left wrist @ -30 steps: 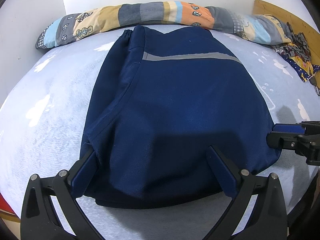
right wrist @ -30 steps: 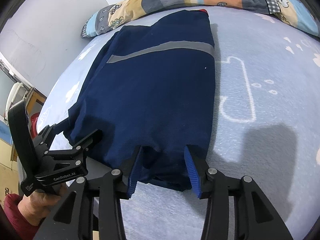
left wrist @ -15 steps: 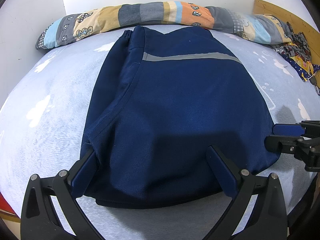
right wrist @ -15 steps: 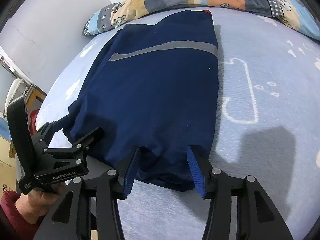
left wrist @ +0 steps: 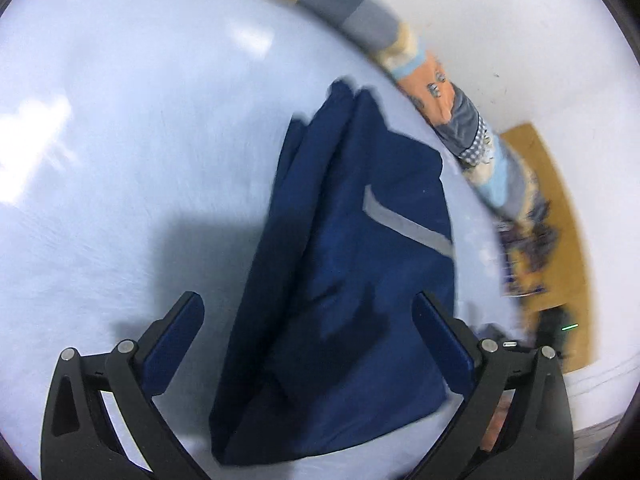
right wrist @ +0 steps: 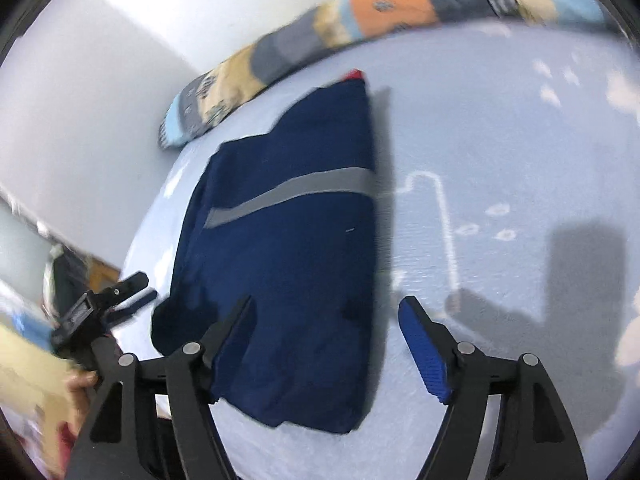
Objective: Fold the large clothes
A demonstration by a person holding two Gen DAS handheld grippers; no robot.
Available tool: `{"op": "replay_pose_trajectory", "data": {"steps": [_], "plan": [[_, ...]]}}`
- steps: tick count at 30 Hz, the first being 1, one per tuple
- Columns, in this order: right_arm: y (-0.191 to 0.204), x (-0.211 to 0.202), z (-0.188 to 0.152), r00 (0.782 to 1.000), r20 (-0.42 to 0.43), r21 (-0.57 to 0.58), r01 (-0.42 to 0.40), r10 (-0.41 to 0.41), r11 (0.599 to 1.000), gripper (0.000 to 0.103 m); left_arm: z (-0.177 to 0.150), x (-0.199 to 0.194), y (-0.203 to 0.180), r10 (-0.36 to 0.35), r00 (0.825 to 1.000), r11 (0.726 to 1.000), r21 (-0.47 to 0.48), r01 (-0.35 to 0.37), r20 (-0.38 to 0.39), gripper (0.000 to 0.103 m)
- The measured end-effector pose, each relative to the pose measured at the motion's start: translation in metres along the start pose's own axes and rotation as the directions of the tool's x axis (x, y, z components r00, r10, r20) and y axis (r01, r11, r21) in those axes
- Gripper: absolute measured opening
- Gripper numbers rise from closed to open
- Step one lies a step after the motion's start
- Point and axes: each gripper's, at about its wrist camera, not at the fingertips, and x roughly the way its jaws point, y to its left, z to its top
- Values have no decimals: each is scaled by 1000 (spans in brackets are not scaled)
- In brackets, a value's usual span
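Note:
A navy garment (left wrist: 352,280) with a grey stripe lies folded in a long strip on the light blue bed sheet (left wrist: 120,160). My left gripper (left wrist: 308,320) hovers open over its near end, the pads wide apart and off the cloth; the view is tilted and blurred. In the right wrist view the garment (right wrist: 288,260) runs away from me. My right gripper (right wrist: 324,312) is open and its jaws are opening further; the garment's near right edge lies between them, and neither pad presses on it. The left gripper (right wrist: 144,288) shows at the garment's left, held by a hand (right wrist: 80,384).
A patchwork bolster (right wrist: 320,32) lies along the white wall at the bed's far edge, also seen as the bolster (left wrist: 460,120). A wooden board (left wrist: 560,200) with patterned cloth on it stands at the right. Bare sheet (right wrist: 500,140) stretches to the garment's right.
The right jaws have spread wider around the garment's near hem and drawn back a little. The left gripper has swung to the left and rolled, so the garment now runs diagonally in its view.

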Motion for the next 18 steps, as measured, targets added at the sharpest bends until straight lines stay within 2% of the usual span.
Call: {"op": "replay_pose_trajectory", "data": {"steps": [1,4,6,11,12,13,15,18], "plan": [[-10,6,4,999,-18,57,-32,33,998,76,7,8,8,-35,999,999,-28,34,-36,103],[-25,20,15,996,-42,141,-75,81,987,76,21,30,15,-55,991,998,-25,52,-118,103],[-25,27,20,996,-50,133,-70,77,989,76,27,39,15,-96,983,995,-25,93,-157,103],[-22,50,35,993,-98,80,-61,69,995,76,37,54,6,-81,976,994,50,93,-204,103],[-24,56,37,991,-105,92,-76,86,993,78,38,56,5,-92,974,993,50,104,-208,103],[-27,61,39,988,-106,111,-102,114,989,84,40,58,5,-107,971,992,46,120,-213,103],[-28,70,45,982,-95,133,-147,160,980,86,40,62,0,-150,963,986,41,163,-226,103],[-17,87,54,968,-108,83,-216,225,973,87,39,70,-10,-168,959,981,61,186,-226,103]]}}
